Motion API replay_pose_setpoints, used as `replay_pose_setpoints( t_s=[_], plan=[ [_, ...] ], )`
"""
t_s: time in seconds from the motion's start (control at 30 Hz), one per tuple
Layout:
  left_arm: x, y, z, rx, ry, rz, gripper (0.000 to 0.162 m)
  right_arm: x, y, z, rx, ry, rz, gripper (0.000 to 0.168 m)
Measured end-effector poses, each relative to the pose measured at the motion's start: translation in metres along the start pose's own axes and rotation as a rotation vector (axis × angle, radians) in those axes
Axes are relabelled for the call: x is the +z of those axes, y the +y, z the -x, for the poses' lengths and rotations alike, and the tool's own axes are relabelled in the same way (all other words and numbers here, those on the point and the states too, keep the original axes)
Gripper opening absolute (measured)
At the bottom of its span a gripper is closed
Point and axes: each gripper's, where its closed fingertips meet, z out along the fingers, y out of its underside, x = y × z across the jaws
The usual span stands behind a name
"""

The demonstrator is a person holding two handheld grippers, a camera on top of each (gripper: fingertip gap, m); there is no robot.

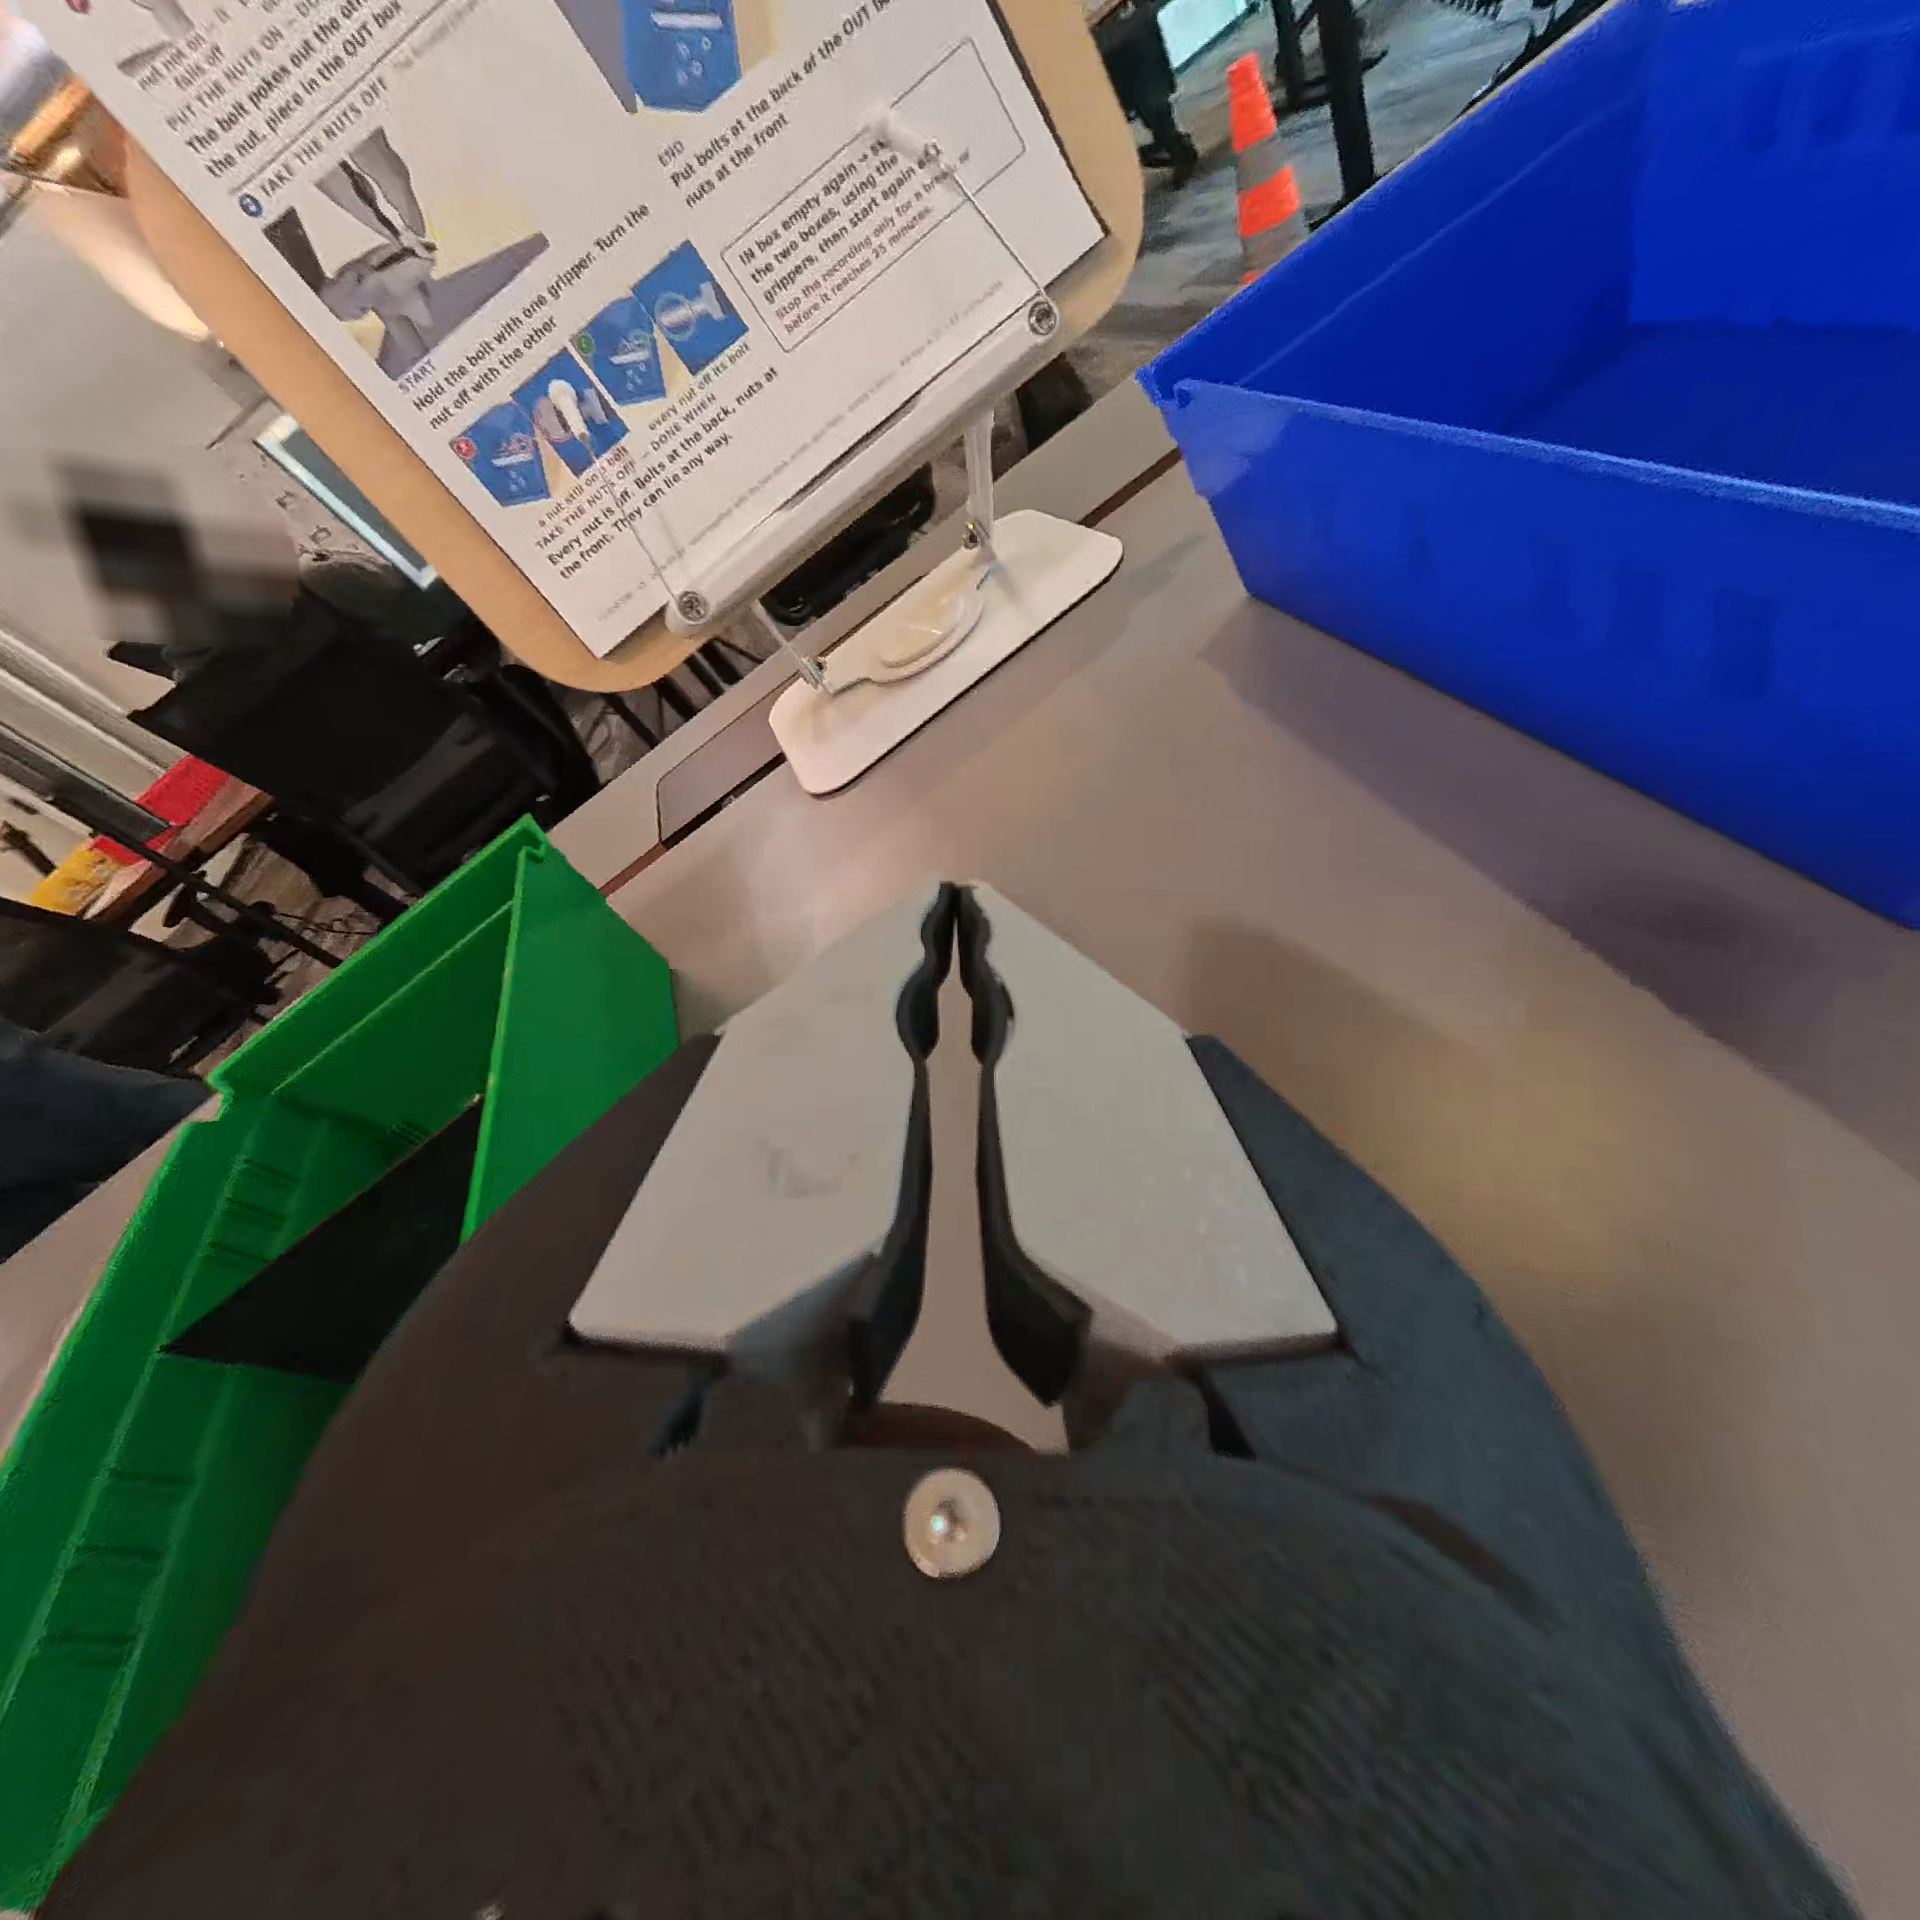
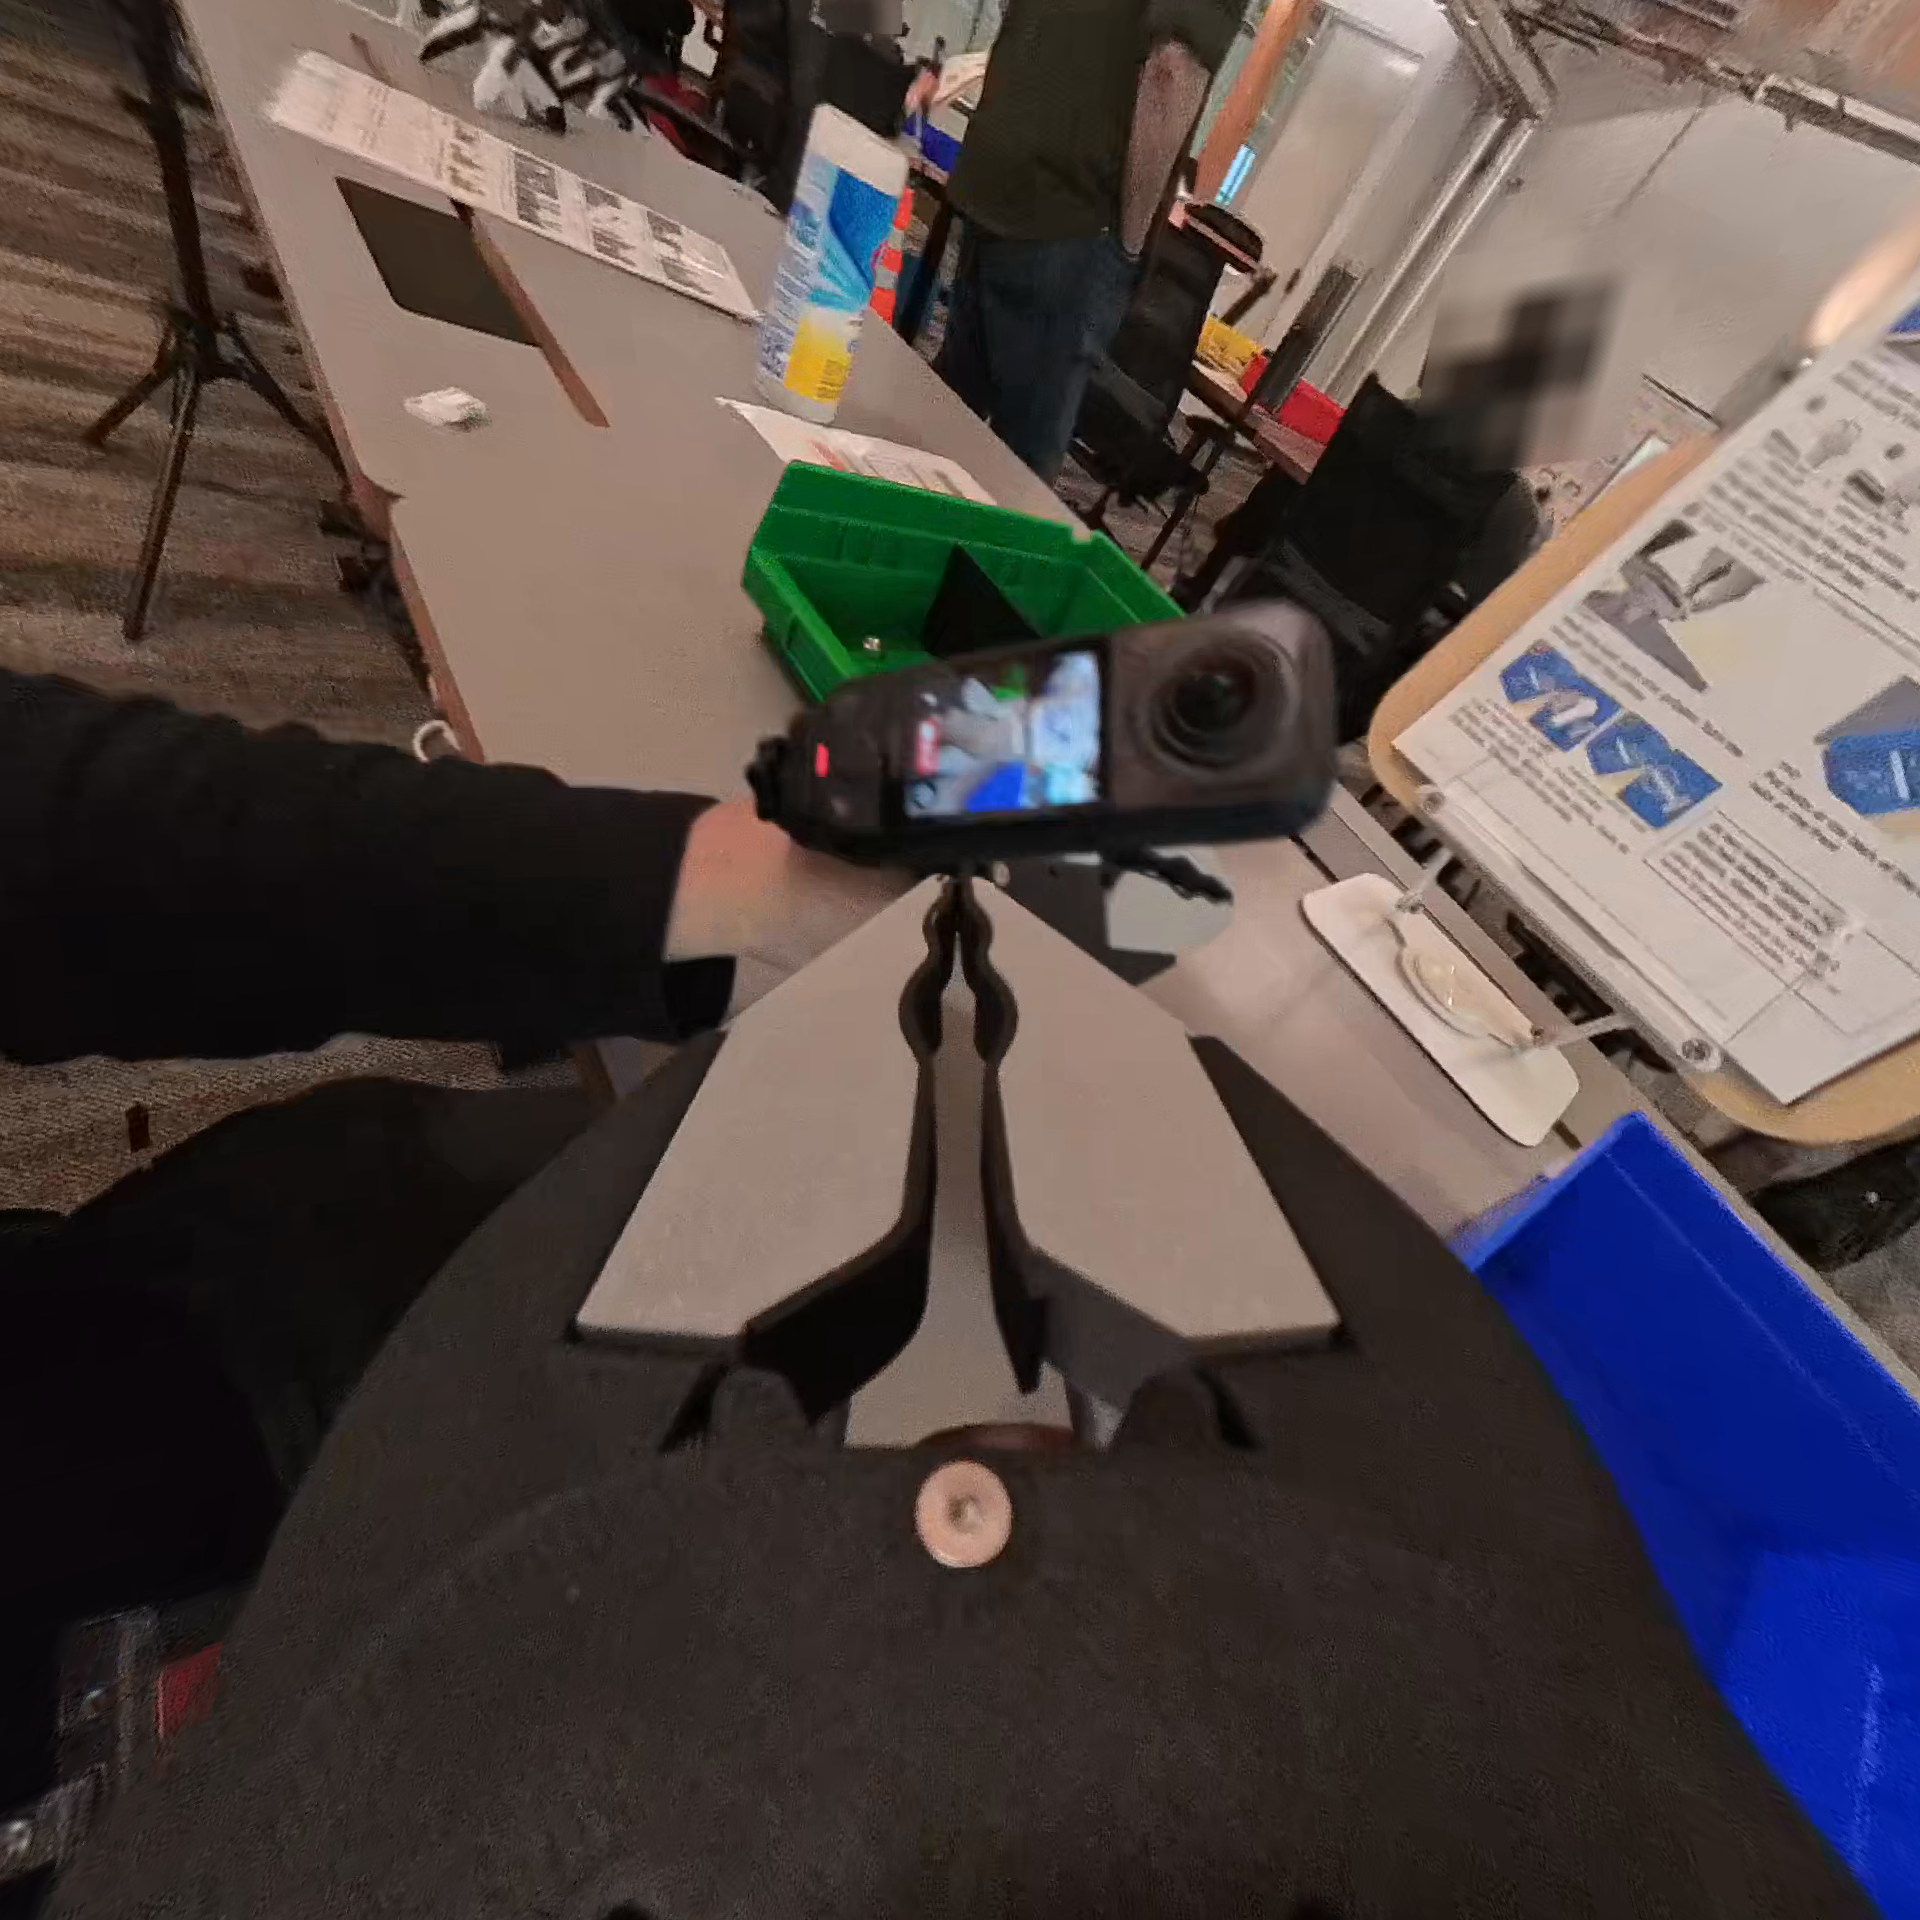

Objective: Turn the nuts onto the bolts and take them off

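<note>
My left gripper [image 1: 956,899] is shut and empty, held over the grey table [image 1: 1299,883] between the green bin [image 1: 343,1174] on its left and the blue bin [image 1: 1558,499] on its right. My right gripper [image 2: 961,904] is shut and empty, pointing at the left gripper's black camera [image 2: 1049,732], which a sleeved hand [image 2: 727,883] holds. The green bin [image 2: 935,566] with a black divider lies beyond it; one small metal part [image 2: 873,644] shows inside. The blue bin's corner [image 2: 1714,1403] is at the right. No nuts or bolts show elsewhere.
An instruction sheet on a white stand [image 1: 935,644] sits at the table's back edge; it also shows in the right wrist view [image 2: 1714,727]. A wipes canister [image 2: 831,260], papers [image 2: 499,177] and a small white item [image 2: 447,407] lie farther along the table. A person [image 2: 1049,208] stands behind. The grippers' ends are close to 20 cm from one another.
</note>
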Motion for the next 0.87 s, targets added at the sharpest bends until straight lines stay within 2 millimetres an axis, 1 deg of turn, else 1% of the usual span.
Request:
replay_pose_setpoints(
  t_s=[0.1, 0.17, 0.27, 0.47, 0.57, 0.67, 0.73, 0.8, 0.83, 0.87],
  plan=[
    [0.006, 0.0, -0.001, 0.03, -0.06, 0.011, 0.0, 0.016, -0.006, 0.023, -0.082, -0.018, 0.026, 0.0],
    [0.007, 0.0, -0.002, 0.045, -0.08, 0.021, 0.0, 0.026, -0.005, 0.028, -0.118, 0.005, 0.043, 0.0],
    [0.006, -0.001, -0.003, 0.033, -0.083, 0.016, 0.0, 0.037, 0.002, 0.026, -0.136, 0.039, 0.077, 0.0],
    [0.005, 0.004, 0.002, 0.038, -0.094, 0.022, 0.0, 0.036, 0.004, 0.028, -0.157, 0.062, 0.095, 0.0],
    [0.006, 0.006, 0.002, 0.033, -0.093, 0.017, 0.0, 0.039, 0.006, 0.03, -0.159, 0.043, 0.115, 0.0],
    [0.006, 0.008, -0.002, 0.035, -0.059, 0.028, 0.0, 0.042, 0.005, 0.028, -0.144, 0.021, 0.079, 0.0],
    [0.006, 0.01, 0.002, 0.04, -0.075, 0.034, 0.0, 0.042, 0.004, 0.03, -0.129, 0.003, 0.085, 0.0],
    [0.002, 0.008, 0.002, -0.008, -0.046, 0.025, 0.0, 0.042, -0.005, 0.034, -0.089, -0.024, 0.003, 0.0],
    [0.001, 0.008, 0.002, -0.044, -0.011, 0.029, 0.0, 0.038, -0.012, 0.031, -0.039, -0.016, -0.064, 0.0],
    [0.001, 0.011, 0.005, -0.086, 0.011, 0.039, 0.0, 0.032, -0.022, 0.02, 0.019, 0.022, -0.143, 0.0]
  ],
)
